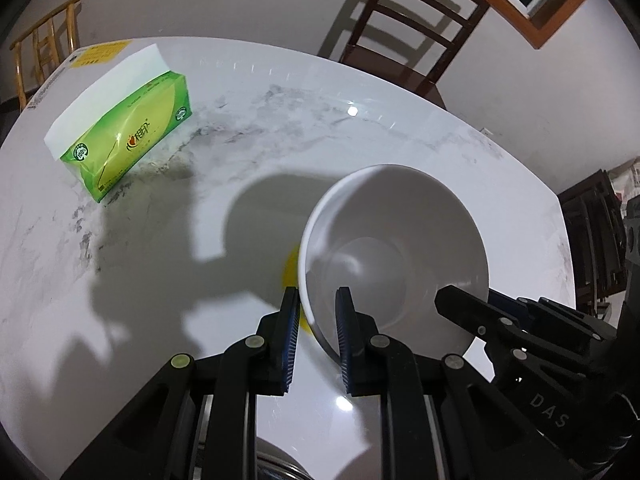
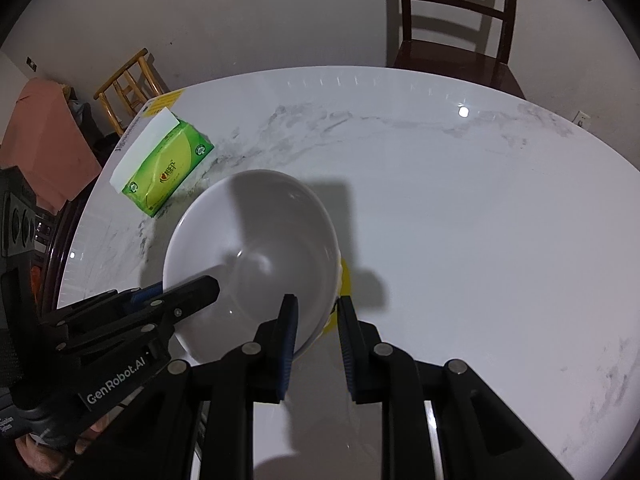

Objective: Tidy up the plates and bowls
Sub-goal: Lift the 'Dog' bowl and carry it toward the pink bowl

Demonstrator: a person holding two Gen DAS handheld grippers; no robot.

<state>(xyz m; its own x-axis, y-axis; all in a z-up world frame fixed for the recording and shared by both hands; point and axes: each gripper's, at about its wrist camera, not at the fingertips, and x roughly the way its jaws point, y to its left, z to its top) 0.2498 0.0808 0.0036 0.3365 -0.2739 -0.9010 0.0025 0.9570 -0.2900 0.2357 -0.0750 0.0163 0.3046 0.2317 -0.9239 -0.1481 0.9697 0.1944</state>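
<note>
Overhead, a smooth round white bowl (image 1: 396, 248) hangs above veined marble tabletop (image 1: 240, 152).

The bowl (image 1: 400, 248) looks like glazed ceramic, smooth and white, with a soft sheen inside and yellow on its outer wall. The bench (image 1: 280, 128), filling the middle of both frames, is a polished white slab with grey marble veining, glossy enough to mirror lamp spots. At upper left lies a tissue pack (image 1: 128, 136) in shiny green plastic film, a matt white paper sheet on top. The left gripper (image 1: 317, 336) and right gripper (image 2: 317, 340) are matt black plastic with silver metal pins; their fingers (image 1: 290, 340) carry ribbed blue rubbery pads. The dark chair (image 2: 456, 20) at the top is varnished wood.
</note>
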